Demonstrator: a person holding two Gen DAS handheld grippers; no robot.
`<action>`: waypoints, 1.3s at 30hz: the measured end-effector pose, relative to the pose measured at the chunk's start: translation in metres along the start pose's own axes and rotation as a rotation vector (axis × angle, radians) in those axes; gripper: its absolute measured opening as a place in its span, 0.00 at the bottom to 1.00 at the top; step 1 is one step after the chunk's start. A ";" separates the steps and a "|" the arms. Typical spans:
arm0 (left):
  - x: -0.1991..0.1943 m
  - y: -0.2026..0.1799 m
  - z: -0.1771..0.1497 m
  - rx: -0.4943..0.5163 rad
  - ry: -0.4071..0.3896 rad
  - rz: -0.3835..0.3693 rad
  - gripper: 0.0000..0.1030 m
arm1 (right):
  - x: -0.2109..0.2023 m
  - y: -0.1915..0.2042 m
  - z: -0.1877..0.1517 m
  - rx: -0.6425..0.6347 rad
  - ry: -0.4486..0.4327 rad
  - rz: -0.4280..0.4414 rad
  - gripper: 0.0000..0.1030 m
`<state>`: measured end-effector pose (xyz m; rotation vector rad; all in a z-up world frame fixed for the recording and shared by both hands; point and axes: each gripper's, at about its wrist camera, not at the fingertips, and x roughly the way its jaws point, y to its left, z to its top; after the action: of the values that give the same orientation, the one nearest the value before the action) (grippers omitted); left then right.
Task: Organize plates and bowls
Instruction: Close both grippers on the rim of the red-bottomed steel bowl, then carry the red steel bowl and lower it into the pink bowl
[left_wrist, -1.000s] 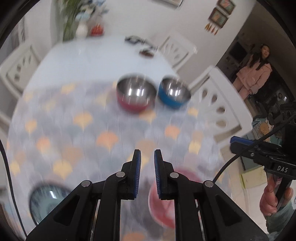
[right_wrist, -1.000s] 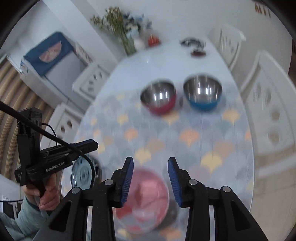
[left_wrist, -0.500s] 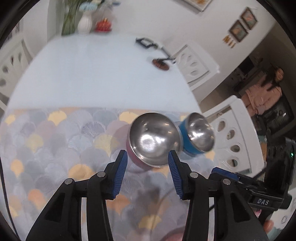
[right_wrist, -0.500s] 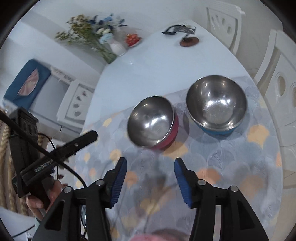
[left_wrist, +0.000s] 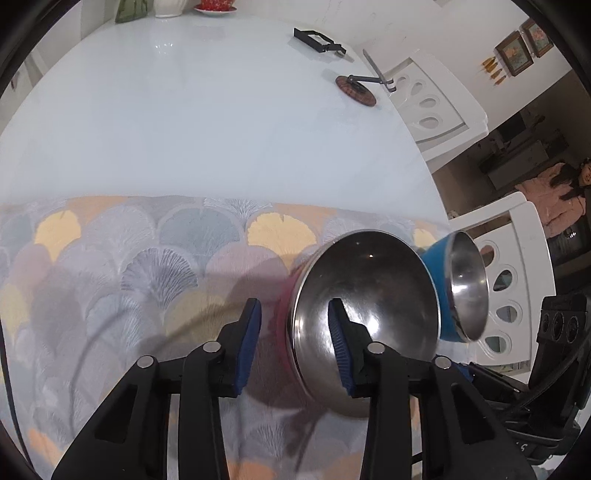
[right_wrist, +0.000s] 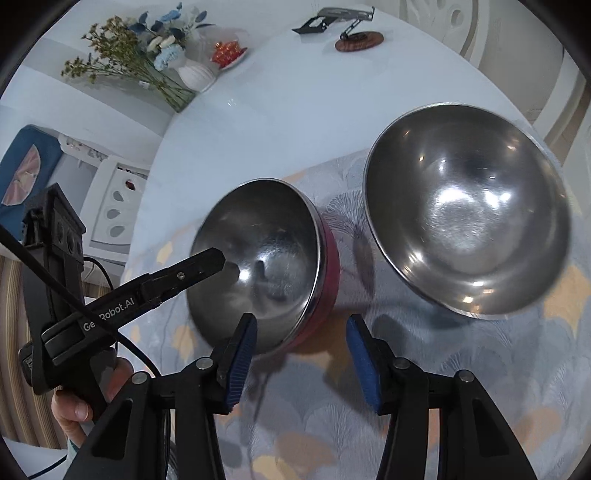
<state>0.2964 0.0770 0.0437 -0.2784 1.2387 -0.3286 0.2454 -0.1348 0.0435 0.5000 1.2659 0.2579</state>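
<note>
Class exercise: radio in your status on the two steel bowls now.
Both grippers open. Left gripper straddling red bowl rim. Right gripper empty, short of blue bowl. Nothing blocking.

left gripper (left_wrist: 293, 334): black angular arms, ribbed blue pads, silver screws, white lettering on body | right gripper (right_wrist: 301, 354): same build | black cable | hand (right_wrist: 90, 397): bare skin, teal sleeve

I see two steel-lined bowls side by side on the patterned cloth. The red bowl (right_wrist: 266, 258) sits upright at left, empty. The blue bowl (left_wrist: 452, 288) sits upright just right of it, empty, slightly apart.
</note>
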 end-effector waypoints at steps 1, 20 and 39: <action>0.003 0.001 0.001 0.000 0.002 0.000 0.30 | 0.004 0.000 0.002 0.002 0.005 0.001 0.45; 0.008 0.005 -0.005 0.005 0.005 -0.023 0.13 | 0.019 0.013 0.005 -0.075 0.027 -0.064 0.33; -0.130 -0.060 -0.074 0.204 -0.150 -0.056 0.13 | -0.102 0.058 -0.075 -0.152 -0.080 -0.047 0.33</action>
<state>0.1832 0.0706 0.1573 -0.1591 1.0419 -0.4705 0.1492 -0.1142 0.1426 0.3464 1.1688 0.2892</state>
